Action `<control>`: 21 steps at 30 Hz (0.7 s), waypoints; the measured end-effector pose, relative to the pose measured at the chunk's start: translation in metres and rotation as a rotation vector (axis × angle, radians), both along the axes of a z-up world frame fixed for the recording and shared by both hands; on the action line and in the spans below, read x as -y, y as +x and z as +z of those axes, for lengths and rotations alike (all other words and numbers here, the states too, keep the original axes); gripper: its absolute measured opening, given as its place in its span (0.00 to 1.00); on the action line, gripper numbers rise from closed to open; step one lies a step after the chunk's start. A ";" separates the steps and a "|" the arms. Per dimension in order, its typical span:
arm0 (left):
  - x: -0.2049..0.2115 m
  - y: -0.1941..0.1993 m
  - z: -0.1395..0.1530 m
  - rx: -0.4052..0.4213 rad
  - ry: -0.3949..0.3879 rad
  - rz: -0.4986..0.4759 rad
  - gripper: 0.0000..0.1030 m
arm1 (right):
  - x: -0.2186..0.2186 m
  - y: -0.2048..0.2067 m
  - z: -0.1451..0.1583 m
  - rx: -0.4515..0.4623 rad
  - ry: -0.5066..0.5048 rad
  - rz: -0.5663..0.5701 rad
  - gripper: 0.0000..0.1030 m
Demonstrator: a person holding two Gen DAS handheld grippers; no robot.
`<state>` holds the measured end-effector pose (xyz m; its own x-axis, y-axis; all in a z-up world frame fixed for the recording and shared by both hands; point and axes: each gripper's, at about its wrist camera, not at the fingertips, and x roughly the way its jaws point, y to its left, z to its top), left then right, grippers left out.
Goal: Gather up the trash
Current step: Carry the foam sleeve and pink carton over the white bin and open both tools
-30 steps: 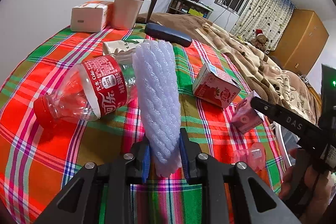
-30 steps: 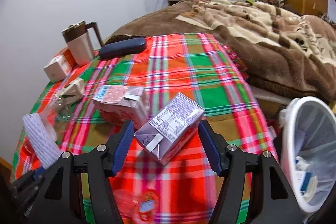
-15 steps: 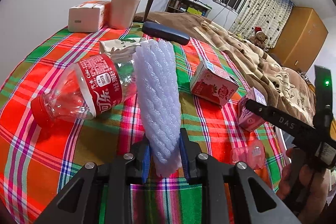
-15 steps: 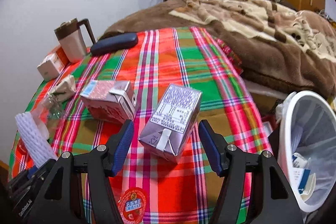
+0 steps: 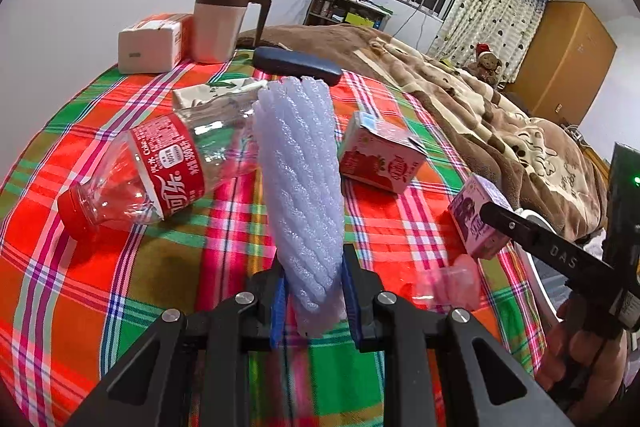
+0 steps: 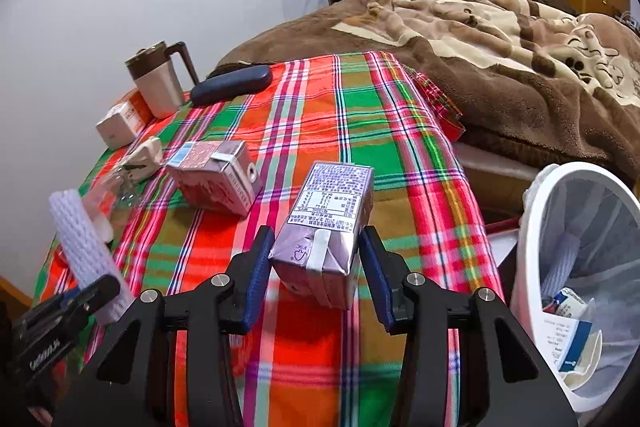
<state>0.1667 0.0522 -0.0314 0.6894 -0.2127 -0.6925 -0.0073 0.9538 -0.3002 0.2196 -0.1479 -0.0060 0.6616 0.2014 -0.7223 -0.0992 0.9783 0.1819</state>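
Foam sleeve point(image 5: 300, 187) sits clamped in our left gripper point(image 5: 312, 291). Our right gripper point(image 6: 316, 259), jaws just closing, pinches the purple carton point(image 6: 328, 219) at frame centre.

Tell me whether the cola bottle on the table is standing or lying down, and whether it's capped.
Lying down and capped. The cola bottle rests on its side on the plaid tablecloth, its red cap still on.

Even indoor light, heavy fisheye warping, dark corners.

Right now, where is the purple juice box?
In the right wrist view, the purple juice box sits between the right gripper's fingers, beside the white bin.
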 end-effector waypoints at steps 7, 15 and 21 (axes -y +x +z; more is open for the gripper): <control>0.023 -0.011 0.011 0.014 0.014 -0.039 0.24 | 0.017 -0.019 0.007 0.015 0.032 0.009 0.43; 0.050 -0.024 0.025 0.032 0.028 -0.085 0.24 | 0.039 -0.039 0.015 0.047 0.068 -0.001 0.42; 0.072 -0.031 0.034 0.045 0.041 -0.123 0.24 | 0.056 -0.048 0.021 0.071 0.091 -0.017 0.42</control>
